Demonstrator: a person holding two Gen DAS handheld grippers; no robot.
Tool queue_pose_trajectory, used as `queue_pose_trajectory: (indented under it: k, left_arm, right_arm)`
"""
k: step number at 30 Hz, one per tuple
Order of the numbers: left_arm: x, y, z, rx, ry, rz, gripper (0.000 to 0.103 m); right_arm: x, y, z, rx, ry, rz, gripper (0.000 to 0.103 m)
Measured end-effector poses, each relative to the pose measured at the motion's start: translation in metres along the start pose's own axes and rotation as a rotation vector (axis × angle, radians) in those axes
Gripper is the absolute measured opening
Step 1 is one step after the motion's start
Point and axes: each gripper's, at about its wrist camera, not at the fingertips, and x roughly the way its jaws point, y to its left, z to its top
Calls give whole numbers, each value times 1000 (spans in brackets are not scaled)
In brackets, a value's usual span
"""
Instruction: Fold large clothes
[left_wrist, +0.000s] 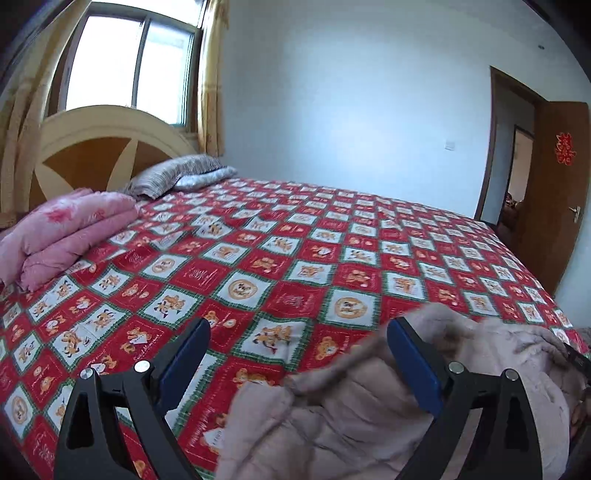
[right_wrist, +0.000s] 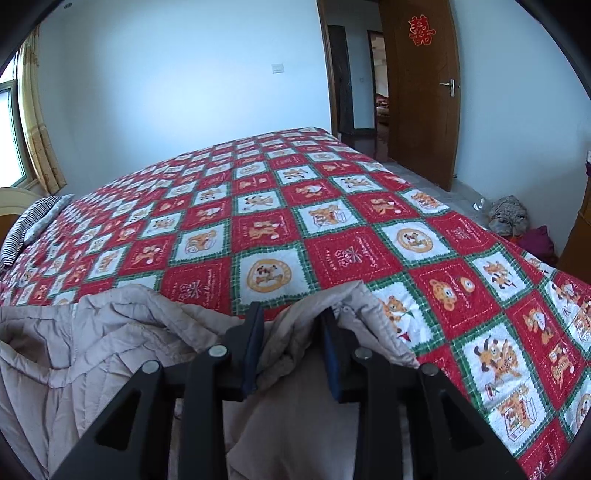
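- Padded beige jacket (right_wrist: 122, 343) lies crumpled at the near edge of the bed, on the red patchwork bedspread (right_wrist: 266, 221).
- Risk, as I judge it: bulky quilted fabric is springy, so a loose corner may flop back or slide off the near edge if let go before it lies flat.
- Right gripper (right_wrist: 291, 332) stands part open, a ridge of the jacket's hem between its blue pads (right_wrist: 255, 343); they do not look pressed on it, so any pull now could slip off.
- Left gripper (left_wrist: 299, 365) is spread wide and holds nothing; the jacket (left_wrist: 332, 417) lies under and past its right finger.
- Farther off, a folded pink quilt (left_wrist: 70, 232) and a striped pillow (left_wrist: 173, 177) sit by the headboard, well apart from the work.
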Motion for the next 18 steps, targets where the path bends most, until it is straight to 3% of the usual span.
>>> queue_pose_trajectory:
  k: [3, 4, 5, 6, 9, 12, 14, 18]
  left_arm:
    - [-24, -25, -12, 80, -56, -6, 97]
    - [-33, -32, -16, 109, -78, 4, 97]
    - [-41, -40, -20, 136, -106, 23, 97]
    - [-48, -46, -24, 160, -128, 23, 97]
    - [-59, -60, -32, 212, -152, 17, 99]
    - [-44, -74, -41, 273, -105, 32, 100]
    - [-27, -81, -48, 307, -69, 81, 100]
    - [14, -85, -49, 339, 16, 171, 100]
  right_arm:
    - [-17, -6, 2, 53, -14, 39, 44]
    - [-27, -6, 2, 64, -28, 57, 62]
    - [-42, -7, 1, 71, -56, 78, 90]
    - [-58, -7, -1, 75, -97, 107, 101]
    - [-92, 6, -10, -3, -147, 176, 103]
    - [-104, 32, -37, -159, -84, 240, 103]
    - [-94, 53, -61, -274, 5, 255, 103]
    - [-62, 74, -84, -391, 107, 222, 81]
